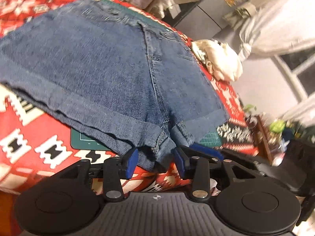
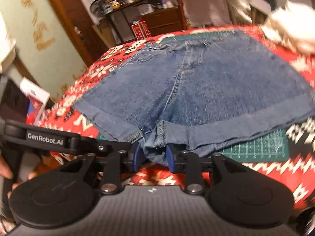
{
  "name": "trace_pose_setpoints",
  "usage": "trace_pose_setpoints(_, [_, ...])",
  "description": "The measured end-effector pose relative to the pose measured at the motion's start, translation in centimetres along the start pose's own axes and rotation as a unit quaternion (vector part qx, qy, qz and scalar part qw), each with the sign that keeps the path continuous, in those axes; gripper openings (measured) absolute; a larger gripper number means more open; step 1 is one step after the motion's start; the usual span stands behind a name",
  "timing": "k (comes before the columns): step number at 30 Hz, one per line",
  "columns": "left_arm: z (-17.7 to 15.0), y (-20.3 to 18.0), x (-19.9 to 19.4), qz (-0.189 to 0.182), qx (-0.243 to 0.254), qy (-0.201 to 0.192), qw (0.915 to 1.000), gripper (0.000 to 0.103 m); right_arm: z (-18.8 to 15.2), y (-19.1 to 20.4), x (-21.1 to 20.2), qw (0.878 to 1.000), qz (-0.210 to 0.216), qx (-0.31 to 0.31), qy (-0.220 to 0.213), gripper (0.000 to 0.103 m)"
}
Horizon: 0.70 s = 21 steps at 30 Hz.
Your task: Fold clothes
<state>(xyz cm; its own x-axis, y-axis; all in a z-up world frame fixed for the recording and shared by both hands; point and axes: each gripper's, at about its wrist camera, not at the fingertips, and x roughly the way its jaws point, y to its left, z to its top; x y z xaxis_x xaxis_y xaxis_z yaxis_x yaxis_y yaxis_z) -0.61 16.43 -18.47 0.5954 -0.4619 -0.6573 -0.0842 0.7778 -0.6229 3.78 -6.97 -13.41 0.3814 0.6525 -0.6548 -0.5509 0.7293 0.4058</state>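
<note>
- Currently, denim shorts lie flat on a green mat over a red patterned cloth.
- Both the left gripper and right gripper straddle the crotch hem, fingers spread, not pinching.
- Best to close firmly on all layers before lifting.

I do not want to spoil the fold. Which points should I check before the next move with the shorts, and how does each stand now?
1. Shorts lie spread out on the green mat: ok.
2. Crotch fabric sits between the fingers of the left claw: ok.
3. Crotch fabric sits between the fingers of the right claw: ok.
4. Both claws pinch the fabric firmly: cannot tell.
5. White garment lies apart from the waistband: cannot tell.
</note>
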Motion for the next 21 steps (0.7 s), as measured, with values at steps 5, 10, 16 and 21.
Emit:
trace_pose_setpoints(5, [0.0,0.0,0.4,-0.013,-0.017,-0.003,0.9998,0.005,0.4,-1.8,0.0,0.998,0.021,0.065,-0.004,0.012])
trace_pose_setpoints(10, [1.0,-1.2,-1.7,-0.033,-0.014,-0.046,0.9983,0.005,2.0,-2.2,-1.8,0.993,0.048,0.101,-0.032,0.011])
trace_pose_setpoints(16, [2.1,-2.7,-3.4,-0.051,0.005,-0.072,0.9961,0.005,3.9,-2.3,-2.9,0.992,0.061,0.104,-0.046,0.011])
trace_pose_setpoints(21, [0.3,-0.9,-0.8,-0.020,-0.014,-0.015,0.9996,0.005,1.6,-3.1,-0.5,0.991,0.051,0.122,0.002,0.011])
